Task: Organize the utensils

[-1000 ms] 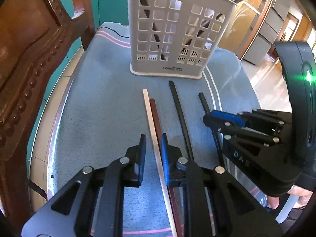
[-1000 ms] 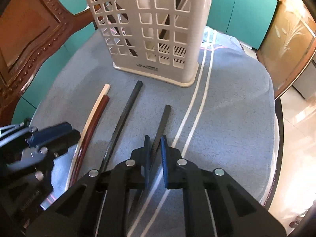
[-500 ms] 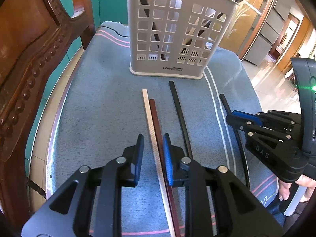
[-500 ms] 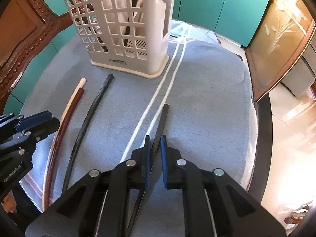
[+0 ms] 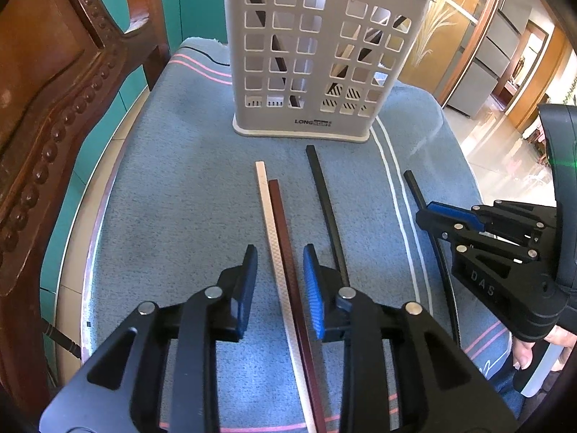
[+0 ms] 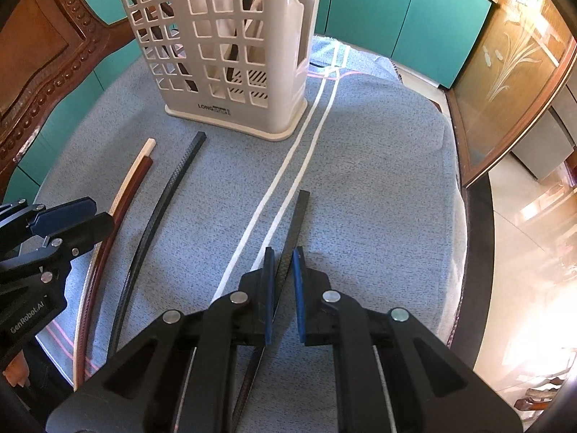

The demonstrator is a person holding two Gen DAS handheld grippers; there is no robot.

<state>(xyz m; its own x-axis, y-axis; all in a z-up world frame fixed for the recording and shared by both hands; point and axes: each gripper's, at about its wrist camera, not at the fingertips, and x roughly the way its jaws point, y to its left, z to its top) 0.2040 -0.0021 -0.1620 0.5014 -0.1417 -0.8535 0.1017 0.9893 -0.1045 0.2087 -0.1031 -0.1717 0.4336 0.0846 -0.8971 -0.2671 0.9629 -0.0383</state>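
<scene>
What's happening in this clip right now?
A person is sorting chopsticks into a white basket on a blue cloth. The right gripper is shut on a black chopstick. The left gripper straddles a white chopstick and a brown chopstick, its jaws opening, pads clear of both. Another black chopstick lies loose beside them. Some sticks already stand in the basket.

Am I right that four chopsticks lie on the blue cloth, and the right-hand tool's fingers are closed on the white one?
Not quite. Four chopsticks do lie on the blue cloth, but the right gripper has its fingers closed on a black chopstick, as the right wrist view shows. The white chopstick lies between the left gripper's opening fingers.
</scene>
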